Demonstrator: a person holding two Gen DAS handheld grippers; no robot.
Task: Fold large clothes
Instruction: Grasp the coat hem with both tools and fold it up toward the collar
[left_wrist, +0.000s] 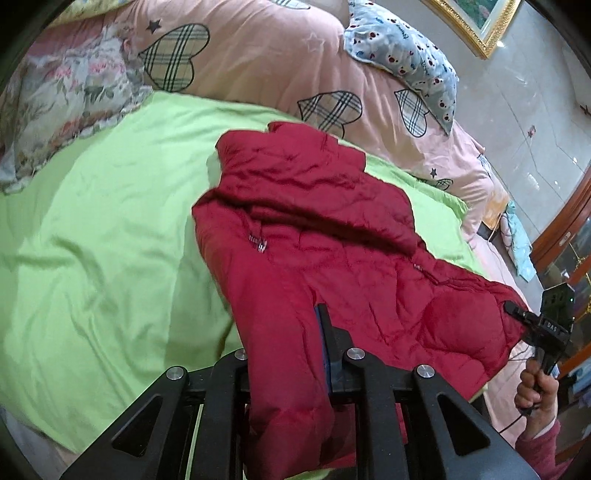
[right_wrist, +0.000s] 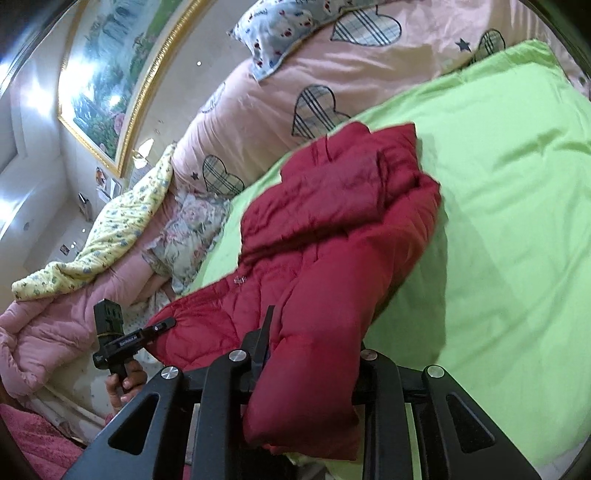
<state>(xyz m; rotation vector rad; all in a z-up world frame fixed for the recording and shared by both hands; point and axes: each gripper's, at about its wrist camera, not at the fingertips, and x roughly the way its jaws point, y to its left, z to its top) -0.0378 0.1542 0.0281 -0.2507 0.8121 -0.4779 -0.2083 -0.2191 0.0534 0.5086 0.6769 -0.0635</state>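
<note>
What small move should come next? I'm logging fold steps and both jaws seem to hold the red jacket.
Probably carry both held corners forward together and lay them toward the collar end. The left gripper and right gripper each clamp an edge of the red jacket, whose near part is lifted while its far part rests bunched on the green sheet. An even pull should keep the fold straight.

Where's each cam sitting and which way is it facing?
Left wrist: on left gripper, looks across red jacket on green sheet toward pink quilt; right gripper and hand show.
Right wrist: on right gripper, facing same bed; left gripper shows.
Shared: jacket, sheet, quilt.
</note>
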